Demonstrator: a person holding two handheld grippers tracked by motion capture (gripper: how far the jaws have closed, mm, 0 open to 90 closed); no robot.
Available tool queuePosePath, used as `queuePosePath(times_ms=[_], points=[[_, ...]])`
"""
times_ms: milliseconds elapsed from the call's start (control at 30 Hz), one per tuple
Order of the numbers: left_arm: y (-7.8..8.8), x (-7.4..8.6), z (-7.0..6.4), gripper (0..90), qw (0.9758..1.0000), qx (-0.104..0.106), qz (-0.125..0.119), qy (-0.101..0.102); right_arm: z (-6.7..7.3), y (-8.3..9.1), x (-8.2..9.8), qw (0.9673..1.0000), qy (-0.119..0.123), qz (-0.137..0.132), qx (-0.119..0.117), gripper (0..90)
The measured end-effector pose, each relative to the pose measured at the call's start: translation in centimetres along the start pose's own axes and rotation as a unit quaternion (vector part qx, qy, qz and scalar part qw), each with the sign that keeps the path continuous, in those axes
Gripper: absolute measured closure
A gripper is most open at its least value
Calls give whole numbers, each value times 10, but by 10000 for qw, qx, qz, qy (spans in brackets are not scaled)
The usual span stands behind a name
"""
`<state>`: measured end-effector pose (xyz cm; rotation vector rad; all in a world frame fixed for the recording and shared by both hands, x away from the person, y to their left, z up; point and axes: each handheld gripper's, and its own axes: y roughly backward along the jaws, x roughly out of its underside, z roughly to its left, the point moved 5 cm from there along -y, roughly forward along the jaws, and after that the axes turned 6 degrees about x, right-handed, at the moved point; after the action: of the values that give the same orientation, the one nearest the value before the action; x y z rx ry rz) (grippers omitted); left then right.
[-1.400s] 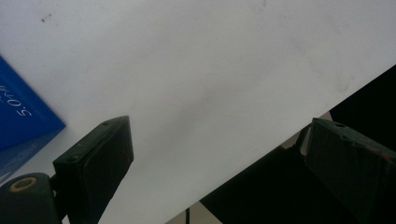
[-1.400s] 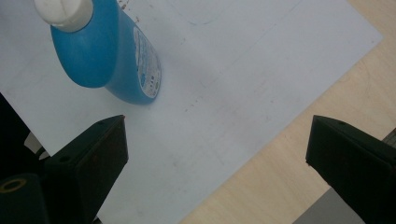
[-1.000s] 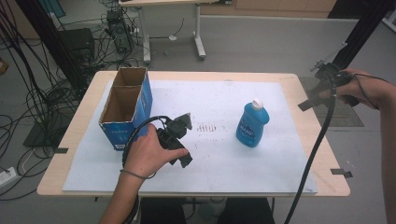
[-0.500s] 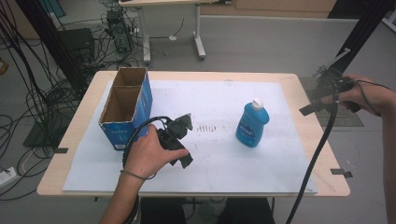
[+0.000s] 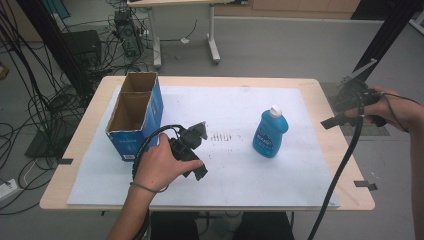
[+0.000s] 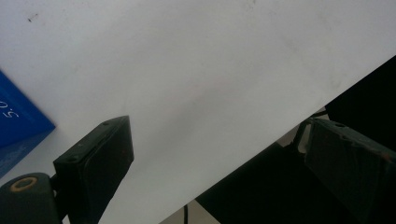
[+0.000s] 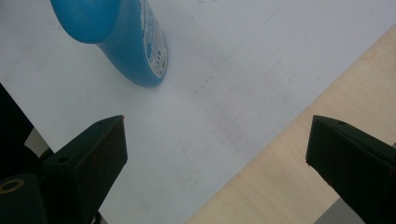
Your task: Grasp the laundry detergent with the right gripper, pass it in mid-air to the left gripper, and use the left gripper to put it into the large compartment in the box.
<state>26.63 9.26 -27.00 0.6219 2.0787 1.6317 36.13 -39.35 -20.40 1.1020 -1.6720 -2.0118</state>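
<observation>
**Desk with box, bottle and two hand-held grippers**

- Desk (image 5: 330,150): pale wood top, largely covered by a white sheet (image 5: 235,175); faint dark marks on the sheet near its middle.
- Cardboard box (image 5: 134,116): blue outside, brown inside, open top, two compartments; stands at the sheet's left edge.
- Blue bottle (image 5: 269,133): white cap, upright, right of centre, nothing touching it.
- Left hand-held gripper (image 5: 199,151): black, gripped in the person's left hand (image 5: 159,167), low over the sheet just beside the box; jaws apart.
- Right hand-held gripper (image 5: 349,99): held off the desk's right edge, well apart from the bottle; jaws spread wide, cable hanging down.
</observation>
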Motion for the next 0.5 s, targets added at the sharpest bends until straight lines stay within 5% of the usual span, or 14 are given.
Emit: queuePosePath(times_ms=[500], points=[[-1, 0, 0, 82, 10000, 6, 12, 6, -1, -8, 15, 10000, -57, -35, -37, 53]])
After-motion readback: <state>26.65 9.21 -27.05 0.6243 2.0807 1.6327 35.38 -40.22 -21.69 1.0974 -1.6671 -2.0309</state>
